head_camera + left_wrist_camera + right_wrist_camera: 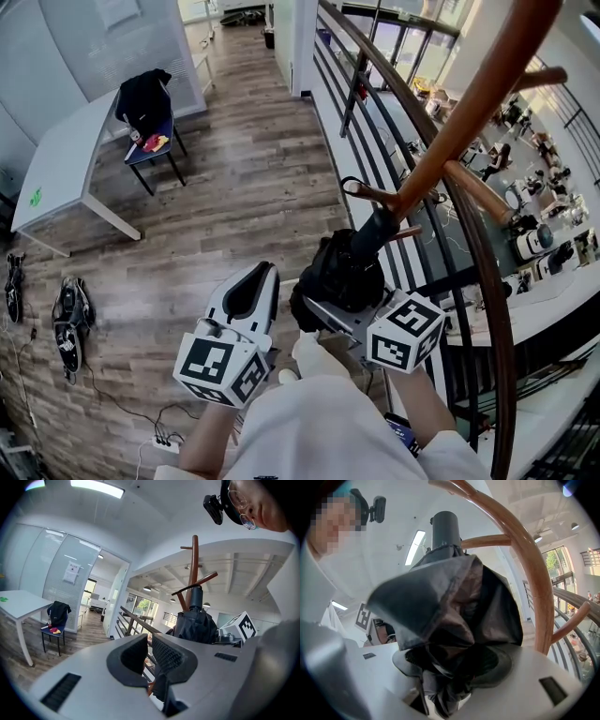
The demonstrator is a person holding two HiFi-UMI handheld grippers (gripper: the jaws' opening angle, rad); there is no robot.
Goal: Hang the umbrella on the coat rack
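A black folded umbrella sits bunched in my right gripper, which is shut on its fabric. Its dark handle points up at the brown wooden coat rack. The thin wrist strap curls by a short peg; whether it is around the peg I cannot tell. In the right gripper view the umbrella fills the gap of the right gripper, with the coat rack just behind. My left gripper hovers left of the umbrella, its jaws slightly apart and empty. The left gripper view shows the left gripper, the umbrella and the coat rack.
A dark metal railing runs beside the rack, with a lower floor of desks beyond it. A white table and a blue chair with a dark jacket stand far left. Shoes and a power strip lie on the wood floor.
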